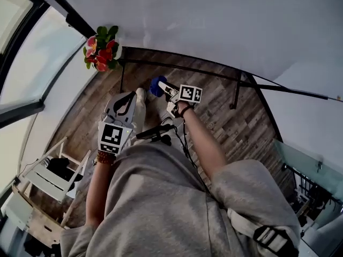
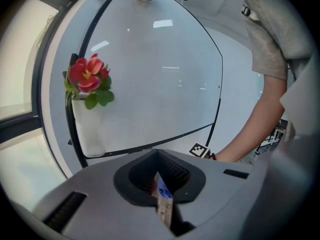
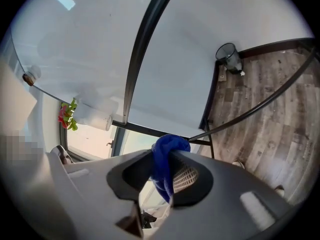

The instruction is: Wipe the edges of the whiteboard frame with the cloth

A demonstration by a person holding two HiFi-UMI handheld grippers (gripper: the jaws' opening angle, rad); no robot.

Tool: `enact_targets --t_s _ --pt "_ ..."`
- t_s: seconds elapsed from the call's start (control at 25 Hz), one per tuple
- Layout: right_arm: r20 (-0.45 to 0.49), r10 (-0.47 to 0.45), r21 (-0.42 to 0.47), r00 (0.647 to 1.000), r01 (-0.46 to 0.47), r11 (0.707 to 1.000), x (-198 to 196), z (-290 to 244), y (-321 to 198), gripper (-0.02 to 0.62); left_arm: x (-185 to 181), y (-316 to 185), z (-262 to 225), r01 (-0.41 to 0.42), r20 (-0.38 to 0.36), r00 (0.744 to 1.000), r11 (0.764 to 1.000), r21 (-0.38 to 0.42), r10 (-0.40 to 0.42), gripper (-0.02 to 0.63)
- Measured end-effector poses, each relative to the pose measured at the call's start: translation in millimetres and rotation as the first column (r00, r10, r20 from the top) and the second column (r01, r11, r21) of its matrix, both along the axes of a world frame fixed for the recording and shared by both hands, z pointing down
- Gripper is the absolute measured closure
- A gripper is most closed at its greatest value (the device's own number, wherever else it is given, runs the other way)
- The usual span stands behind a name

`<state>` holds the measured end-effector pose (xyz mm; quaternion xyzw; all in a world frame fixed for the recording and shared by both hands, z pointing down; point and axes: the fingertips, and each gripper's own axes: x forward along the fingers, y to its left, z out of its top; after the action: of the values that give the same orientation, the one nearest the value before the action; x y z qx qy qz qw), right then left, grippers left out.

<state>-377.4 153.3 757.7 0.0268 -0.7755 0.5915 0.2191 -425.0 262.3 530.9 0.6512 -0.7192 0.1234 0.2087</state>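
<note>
Near the whiteboard [image 1: 214, 20] and its lower frame [image 1: 177, 66], the right gripper [image 1: 165, 90] pinches the one blue cloth [image 3: 167, 149]; whether cloth touches frame is unclear. The left gripper [image 2: 159, 156], nearer the person, has jaws pressed together. One flower bunch [image 1: 101, 48] sits far left; the board's top is cut off.

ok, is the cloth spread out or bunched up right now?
Bunched up. The blue cloth is a tight wad clamped between the jaws of the right gripper, with only a rounded lump poking out past them.
</note>
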Motion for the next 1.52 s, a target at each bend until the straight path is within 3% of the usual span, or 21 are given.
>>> enact_targets --t_s 0.24,0.48,0.76,1.16,1.32,1.52 --pt "-0.054 0.073 0.025 0.996 -0.071 0.997 89.0 -3.1 -16.9 0.500 74.2 -25.8 -6.3 -0.109 -0.020 0.994 0.994 0.007 0.109 0.600" --pt "-0.113 0.145 0.046 0.983 -0.140 0.989 166.0 0.6 -25.1 0.497 121.5 -37.8 -15.1 -0.173 -0.018 0.985 0.985 0.022 0.174 0.600" --pt "-0.132 0.181 0.060 0.975 -0.174 0.983 231.8 -0.4 -18.6 0.495 180.0 -55.1 -13.9 -0.270 -0.015 0.963 0.963 0.000 0.270 0.600" --pt "-0.117 0.356 0.140 0.927 -0.339 0.930 323.0 -27.9 -59.8 0.495 273.9 -100.5 -13.8 -0.445 0.005 0.895 0.895 -0.033 0.445 0.600" --pt "-0.174 0.434 0.197 0.884 -0.401 0.895 353.0 -41.1 -86.8 0.495 299.8 -121.9 3.1 -0.470 -0.005 0.881 0.875 -0.113 0.473 0.600" --pt "-0.162 0.446 0.230 0.880 -0.406 0.885 372.7 -73.0 -106.9 0.495 342.5 -148.7 17.0 -0.530 -0.024 0.844 0.828 -0.182 0.536 0.600"
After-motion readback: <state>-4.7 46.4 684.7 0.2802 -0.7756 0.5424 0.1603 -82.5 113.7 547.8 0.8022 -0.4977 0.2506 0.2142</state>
